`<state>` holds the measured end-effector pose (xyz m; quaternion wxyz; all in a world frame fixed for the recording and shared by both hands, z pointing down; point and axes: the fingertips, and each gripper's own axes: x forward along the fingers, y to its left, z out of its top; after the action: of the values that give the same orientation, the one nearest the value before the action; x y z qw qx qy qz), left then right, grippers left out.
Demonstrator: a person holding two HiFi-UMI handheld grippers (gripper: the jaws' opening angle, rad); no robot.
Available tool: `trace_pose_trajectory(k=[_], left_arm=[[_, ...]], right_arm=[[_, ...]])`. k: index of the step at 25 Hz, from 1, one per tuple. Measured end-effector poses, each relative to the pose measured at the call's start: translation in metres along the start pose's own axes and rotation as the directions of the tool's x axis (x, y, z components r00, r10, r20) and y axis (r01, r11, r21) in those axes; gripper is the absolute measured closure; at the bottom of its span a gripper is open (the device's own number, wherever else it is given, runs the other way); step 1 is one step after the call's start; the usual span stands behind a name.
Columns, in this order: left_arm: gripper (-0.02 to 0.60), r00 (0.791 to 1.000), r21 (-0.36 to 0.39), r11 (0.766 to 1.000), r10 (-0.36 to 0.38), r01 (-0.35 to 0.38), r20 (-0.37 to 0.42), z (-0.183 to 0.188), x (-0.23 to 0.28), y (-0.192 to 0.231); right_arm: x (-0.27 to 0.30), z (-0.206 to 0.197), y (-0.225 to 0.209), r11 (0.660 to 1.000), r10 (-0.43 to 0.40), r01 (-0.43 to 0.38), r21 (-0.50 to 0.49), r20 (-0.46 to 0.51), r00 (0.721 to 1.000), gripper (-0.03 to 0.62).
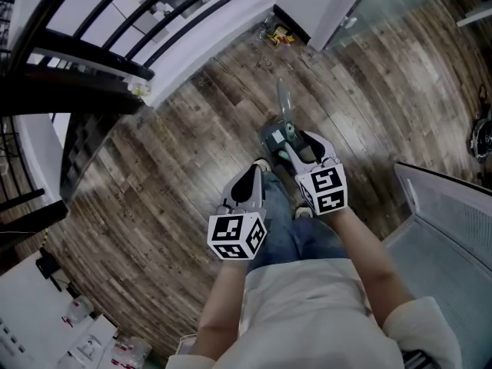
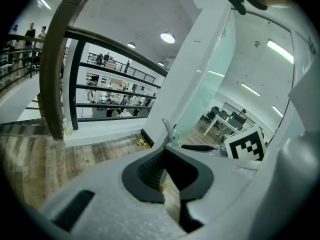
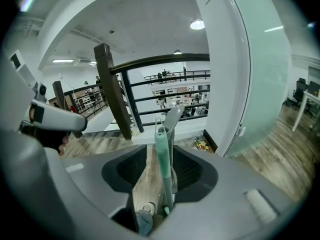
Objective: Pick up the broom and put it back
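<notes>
The broom's green handle [image 3: 162,159] stands upright between the jaws of my right gripper [image 3: 160,149]. It sits nearer the right pad, with a gap on its left, and the jaws are open. A grey dustpan handle [image 3: 172,119] rises just behind it. In the head view the broom and dustpan set [image 1: 278,135] stands on the wood floor, in front of the person's feet, with my right gripper [image 1: 304,151] at its handle. My left gripper [image 1: 247,184] hovers to the left of the set, shut and empty. Its fingertips [image 2: 159,156] meet, with only floor behind them.
A dark railing [image 1: 115,33] with a thick post runs along the far left. A white pillar [image 1: 323,2] and a glass wall stand ahead on the right. Small yellow items [image 1: 280,35] lie at the pillar's foot. A grey panel [image 1: 453,229] lies on the right.
</notes>
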<state>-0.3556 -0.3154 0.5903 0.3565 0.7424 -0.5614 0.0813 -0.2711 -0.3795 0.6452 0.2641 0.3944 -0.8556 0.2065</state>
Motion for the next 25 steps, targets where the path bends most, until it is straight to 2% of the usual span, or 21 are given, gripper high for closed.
trace_pose_trajectory(k=[9, 25], left_arm=[[0.577, 1.000, 0.002, 1.000, -0.001, 0.001, -0.019, -0.001, 0.013, 0.012], [0.575, 0.999, 0.010, 1.000, -0.014, 0.015, -0.035, -0.001, 0.016, 0.010]], right_arm=[[0.020, -0.006, -0.004, 1.000, -0.010, 0.010, -0.002, -0.027, 1.000, 0.431], [0.032, -0.006, -0.007, 0.998, -0.038, 0.035, -0.054, -0.050, 0.998, 0.499]])
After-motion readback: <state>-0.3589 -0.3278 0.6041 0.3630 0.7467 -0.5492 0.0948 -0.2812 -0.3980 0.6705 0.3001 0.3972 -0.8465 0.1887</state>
